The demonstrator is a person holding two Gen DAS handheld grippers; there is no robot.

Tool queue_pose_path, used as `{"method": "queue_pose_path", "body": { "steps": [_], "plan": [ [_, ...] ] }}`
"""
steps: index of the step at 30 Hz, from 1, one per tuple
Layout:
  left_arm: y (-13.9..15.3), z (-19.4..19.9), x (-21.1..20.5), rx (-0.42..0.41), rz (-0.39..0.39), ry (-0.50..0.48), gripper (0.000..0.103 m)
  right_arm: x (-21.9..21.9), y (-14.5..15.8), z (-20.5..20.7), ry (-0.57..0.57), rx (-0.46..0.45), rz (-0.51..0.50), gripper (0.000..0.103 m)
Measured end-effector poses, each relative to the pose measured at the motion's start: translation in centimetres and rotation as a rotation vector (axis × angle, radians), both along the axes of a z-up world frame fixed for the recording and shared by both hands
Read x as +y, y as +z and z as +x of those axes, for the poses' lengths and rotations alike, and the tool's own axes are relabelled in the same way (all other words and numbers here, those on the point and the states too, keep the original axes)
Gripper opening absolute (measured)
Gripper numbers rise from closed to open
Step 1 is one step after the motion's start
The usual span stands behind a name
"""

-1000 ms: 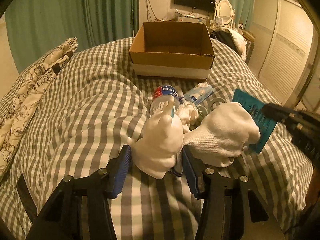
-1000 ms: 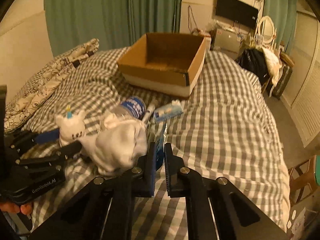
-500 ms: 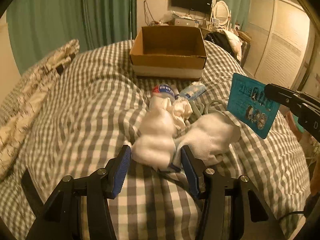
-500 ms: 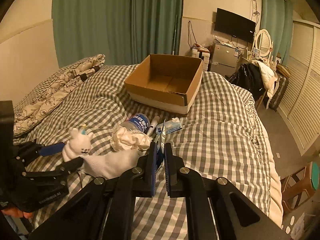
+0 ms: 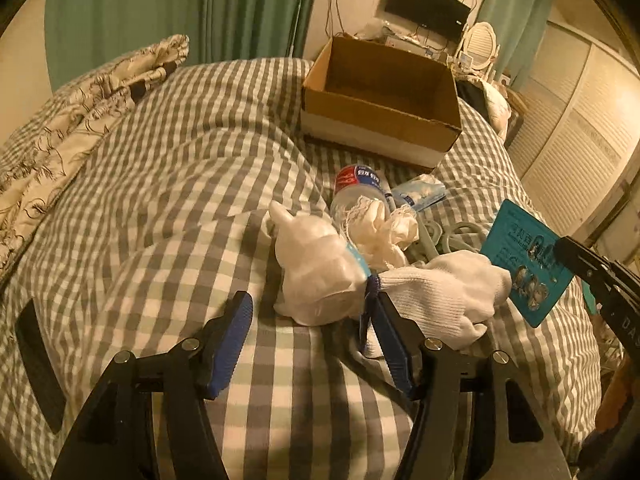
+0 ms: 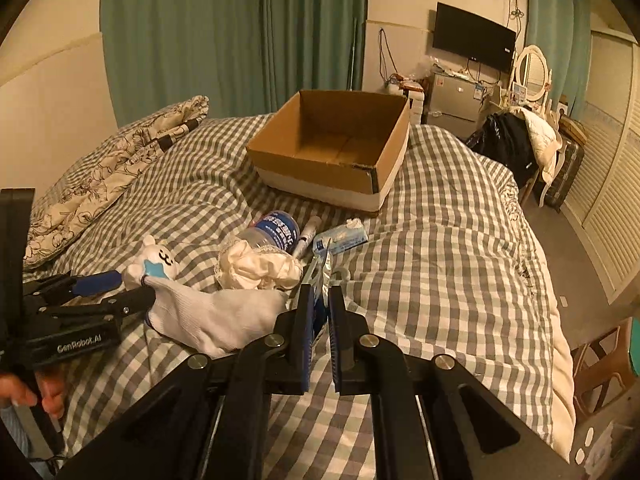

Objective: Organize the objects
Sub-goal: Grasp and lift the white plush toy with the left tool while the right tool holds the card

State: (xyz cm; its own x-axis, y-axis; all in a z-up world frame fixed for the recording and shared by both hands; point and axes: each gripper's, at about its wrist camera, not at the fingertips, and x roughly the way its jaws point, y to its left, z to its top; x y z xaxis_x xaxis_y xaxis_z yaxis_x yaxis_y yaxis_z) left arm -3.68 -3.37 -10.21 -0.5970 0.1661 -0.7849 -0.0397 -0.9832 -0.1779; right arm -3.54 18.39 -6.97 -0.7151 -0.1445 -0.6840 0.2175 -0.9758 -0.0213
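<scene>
Since half a second ago the left gripper (image 5: 310,328) has spread its jaws wider, and the white plush toy (image 5: 316,268) that sat between the pads now lies ahead of them on the checked bed cover (image 5: 180,208), tipped on its side, touching neither blue pad. The right-hand pad of that gripper rests against the cuff of a white knit glove (image 5: 444,296), which lies just right of the toy.

In the right wrist view the right gripper (image 6: 319,316) has its jaws closed on a teal card packet (image 6: 320,280), held upright between the pads above the bed; in the left wrist view the same packet (image 5: 524,268) hangs beside the glove's fingertips.

Beyond the toy sit a crumpled white lace cloth (image 5: 380,232), a clear water bottle (image 5: 358,190) lying on its side, a marker (image 6: 307,234), a tissue pack (image 5: 420,192) and pale scissors (image 5: 452,240), all close together. The open cardboard box (image 5: 380,120) stands farther back on the bed, well apart from both grippers.
</scene>
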Motion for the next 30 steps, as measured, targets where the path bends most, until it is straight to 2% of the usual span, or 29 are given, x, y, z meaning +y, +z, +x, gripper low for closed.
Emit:
{"method": "queue_pose_path", "body": {
  "steps": [3,6,8,10,13,18,19,21,25,30],
  "plan": [
    [0.7,0.0,-0.1,-0.003,0.021,-0.014,0.064,0.5,-0.5,-0.4,-0.008,-0.010,-0.006,0.007],
    [2.1,0.2,-0.5,0.018,0.082,-0.016,0.064,0.7,-0.6,-0.6,-0.014,-0.012,-0.010,0.007],
    [2.9,0.2,-0.6,0.038,0.089,-0.013,0.064,0.8,-0.6,-0.7,-0.015,-0.010,-0.012,0.007],
    [3.0,-0.4,-0.2,0.044,0.052,0.000,0.064,0.6,-0.6,-0.8,-0.012,-0.010,-0.012,0.007],
    [1.6,-2.0,0.4,0.016,-0.022,0.037,0.064,0.4,-0.8,-1.0,-0.008,-0.015,-0.008,0.007],
    [-1.2,-3.7,1.7,-0.045,-0.043,0.002,0.062,0.3,-1.1,-1.1,-0.008,-0.020,0.004,0.007],
    [-1.6,-3.7,2.0,-0.046,-0.052,-0.011,0.057,0.3,-1.1,-1.1,-0.009,-0.020,0.006,0.007],
    [-1.6,-3.5,2.4,-0.036,-0.067,-0.023,0.056,0.3,-1.0,-1.1,-0.010,-0.019,0.008,0.007],
    [-0.1,-2.8,2.4,0.015,-0.087,-0.022,0.056,0.2,-0.5,-0.7,-0.004,-0.004,0.010,0.007],
    [4.2,-2.3,2.3,0.118,-0.090,-0.037,0.056,0.2,1.8,-0.4,0.007,0.049,0.003,0.007]
  ]
}}
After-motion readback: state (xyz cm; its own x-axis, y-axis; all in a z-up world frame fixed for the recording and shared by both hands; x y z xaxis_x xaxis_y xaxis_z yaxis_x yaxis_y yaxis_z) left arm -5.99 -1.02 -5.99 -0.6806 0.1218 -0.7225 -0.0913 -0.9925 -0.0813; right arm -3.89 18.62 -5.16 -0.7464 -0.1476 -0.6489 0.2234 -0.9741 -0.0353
